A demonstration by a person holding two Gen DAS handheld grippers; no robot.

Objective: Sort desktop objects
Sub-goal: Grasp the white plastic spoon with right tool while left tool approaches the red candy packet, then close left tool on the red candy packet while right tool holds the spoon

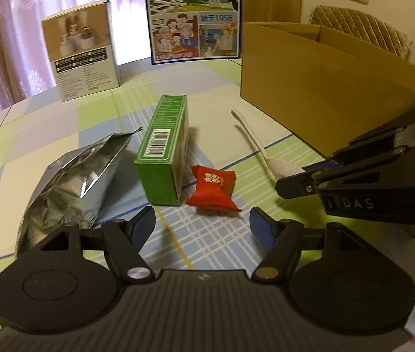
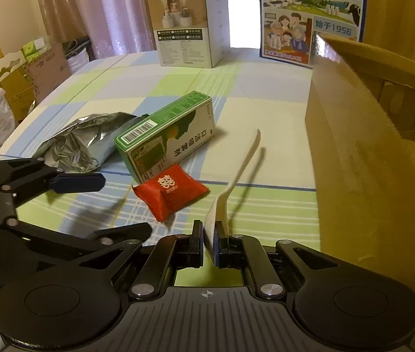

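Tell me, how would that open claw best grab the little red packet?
The left gripper is open, the red packet just ahead. It is a puffy pillow with flat crimped ends, so probably come from above and pinch across its middle, avoiding the green box beside it.

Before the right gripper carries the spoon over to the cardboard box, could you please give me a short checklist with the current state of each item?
1. Right gripper shut on the spoon: ok, the fingers pinch its bowl end.
2. Spoon off the table: cannot tell; the handle points away and casts a shadow, but any gap is unclear.
3. Cardboard box open on top: ok, its flaps stand up.
4. Path to the box free: ok, bare cloth lies between spoon and box.
5. Left gripper out of the way: ok, open and holding nothing, near the red packet.
6. Green box apart from the spoon: ok.
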